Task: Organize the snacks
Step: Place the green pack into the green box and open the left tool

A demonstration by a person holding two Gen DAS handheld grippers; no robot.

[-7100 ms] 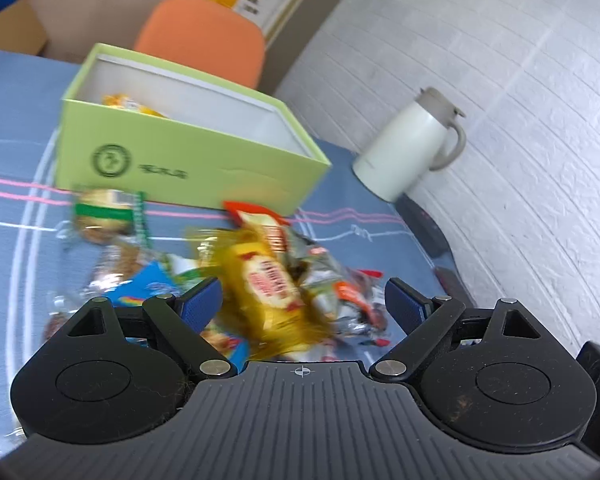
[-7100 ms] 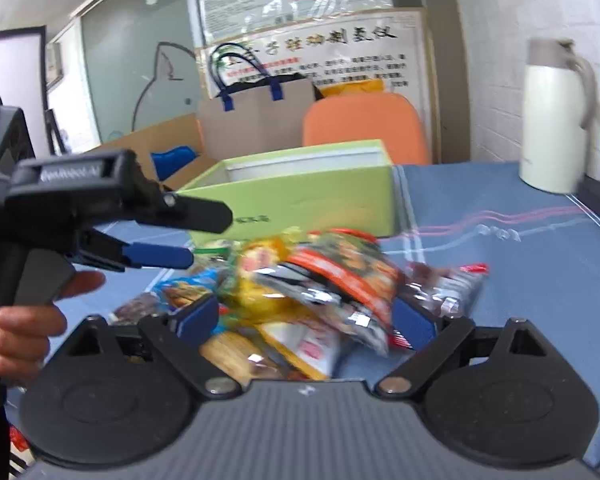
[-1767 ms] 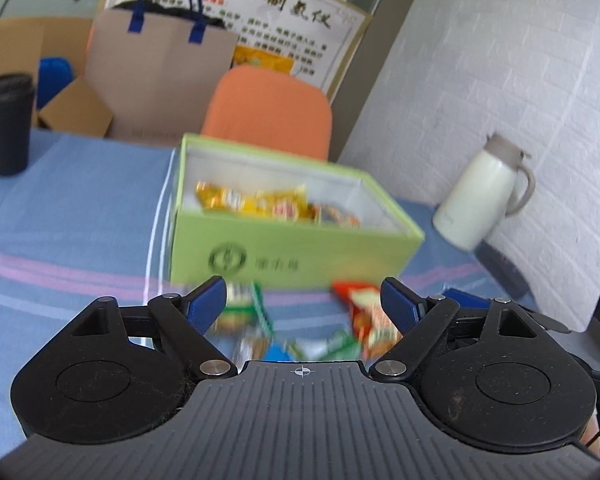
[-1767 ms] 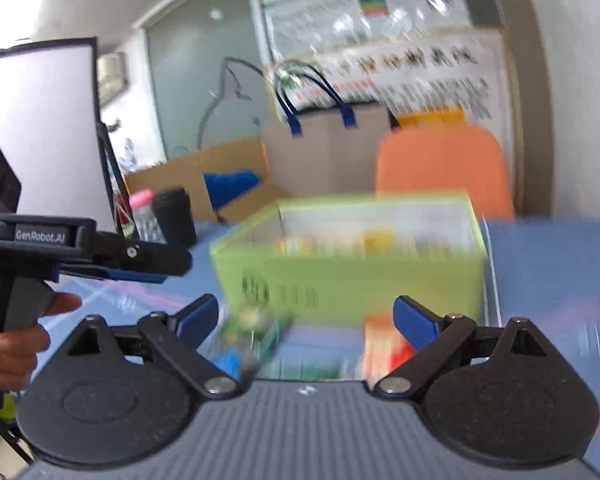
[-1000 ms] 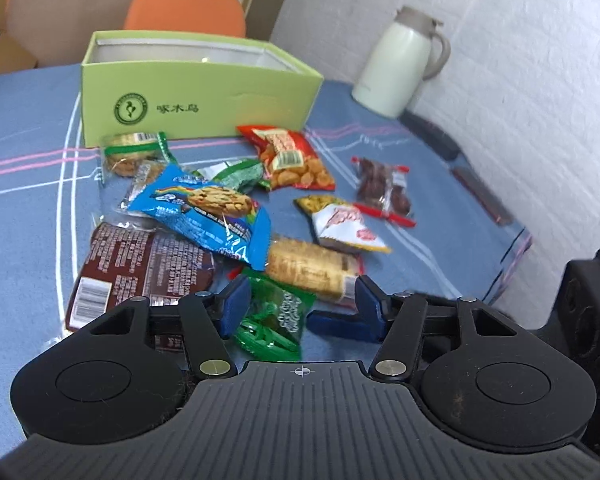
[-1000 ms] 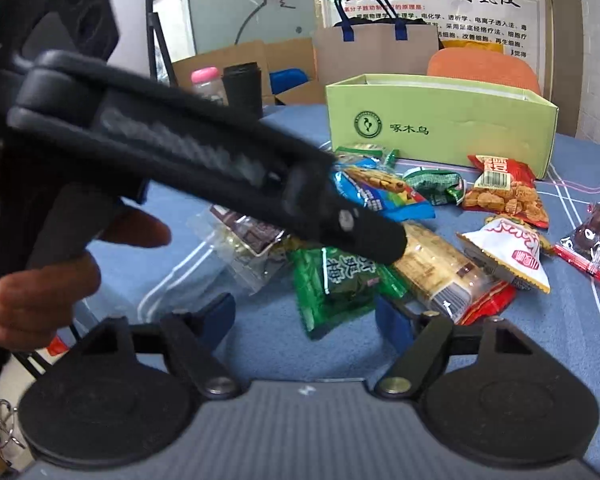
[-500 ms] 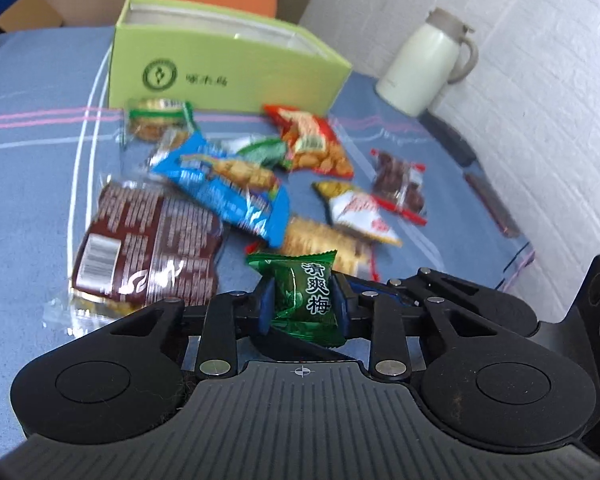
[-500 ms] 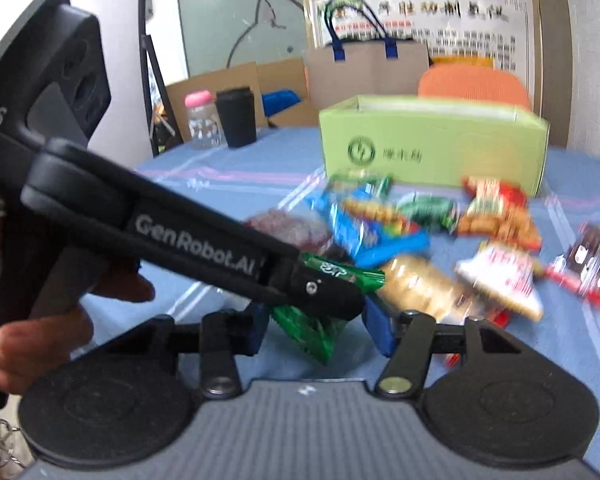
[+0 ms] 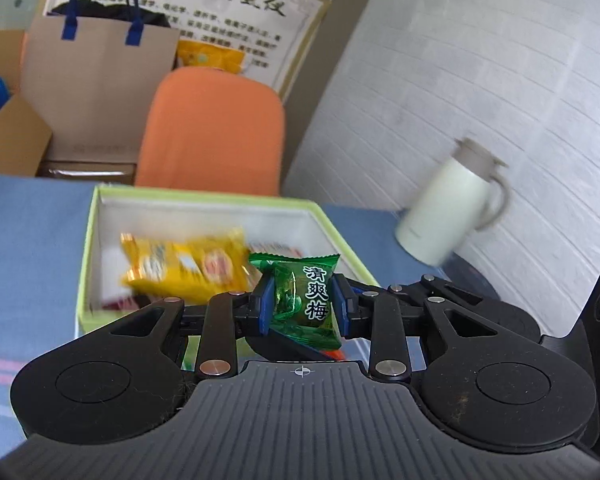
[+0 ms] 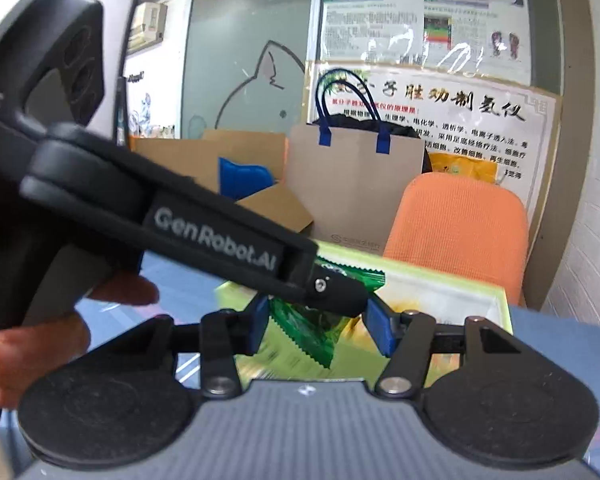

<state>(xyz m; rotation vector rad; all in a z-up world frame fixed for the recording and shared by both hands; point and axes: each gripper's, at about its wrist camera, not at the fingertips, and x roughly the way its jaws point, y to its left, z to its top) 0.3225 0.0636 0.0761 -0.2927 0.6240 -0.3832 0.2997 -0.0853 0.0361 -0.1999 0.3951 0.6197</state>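
Observation:
My left gripper (image 9: 301, 307) is shut on a green plum candy packet (image 9: 305, 294) and holds it above the near edge of the open light-green box (image 9: 85, 240). A yellow snack bag (image 9: 182, 266) lies inside the box. In the right wrist view the left gripper's finger (image 10: 332, 290) crosses in front, with the green packet (image 10: 304, 330) hanging between my right gripper's blue pads (image 10: 376, 332). My right gripper (image 10: 318, 330) is partly open, and its pads do not press the packet. The green box (image 10: 496, 312) lies behind it.
A white thermos jug (image 9: 446, 210) stands on the blue tablecloth (image 9: 28, 224) to the right of the box. An orange chair (image 9: 210, 132) and a brown paper bag (image 9: 96, 76) stand behind the table. A white brick wall is at the right.
The left gripper has lifted the green packet from the pile and carried it up to the box. The right gripper has risen alongside it; the loose snacks on the table have dropped out of view.

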